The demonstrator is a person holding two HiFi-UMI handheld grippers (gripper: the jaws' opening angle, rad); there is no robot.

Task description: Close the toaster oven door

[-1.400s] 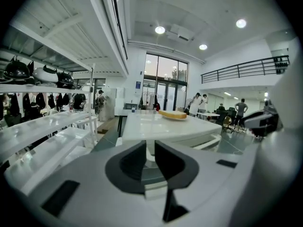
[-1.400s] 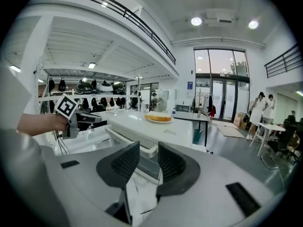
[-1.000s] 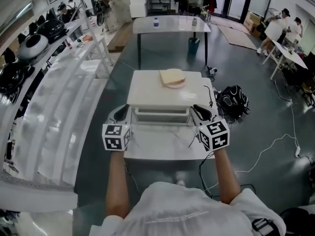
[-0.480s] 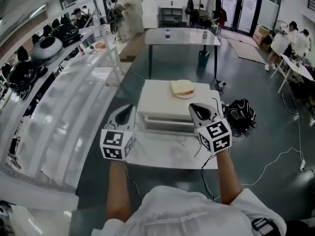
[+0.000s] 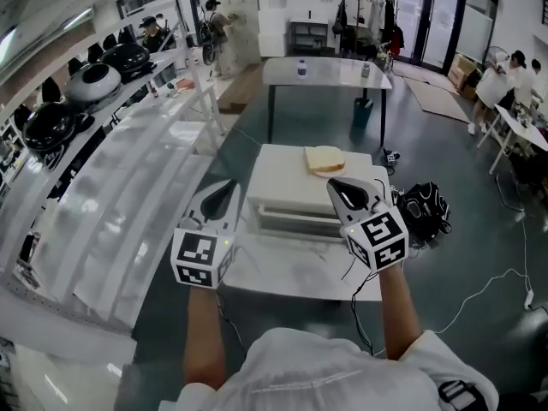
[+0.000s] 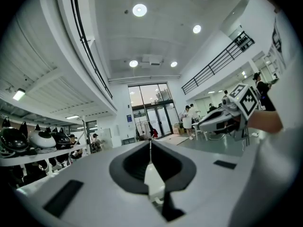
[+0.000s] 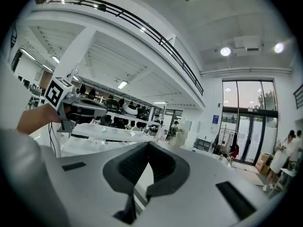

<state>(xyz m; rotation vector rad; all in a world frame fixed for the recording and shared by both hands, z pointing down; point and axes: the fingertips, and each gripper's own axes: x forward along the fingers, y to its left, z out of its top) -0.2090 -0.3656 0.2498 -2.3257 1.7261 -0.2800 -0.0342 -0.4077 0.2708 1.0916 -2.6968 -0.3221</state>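
Left gripper (image 5: 224,190) and right gripper (image 5: 338,188) hovering at a white box-shaped toaster oven (image 5: 291,178)
A pale bread slice (image 5: 324,159) is lying on its top, and it is sitting on a white rectangular table (image 5: 282,272)

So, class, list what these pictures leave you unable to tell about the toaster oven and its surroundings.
- Whether the toaster oven door is fully shut: the head view looks steeply down, the front is a thin strip, and the right claw covers its right end.
- The oven in either gripper view: both aim up at the ceiling.
- The far bottle label: too small, head view.
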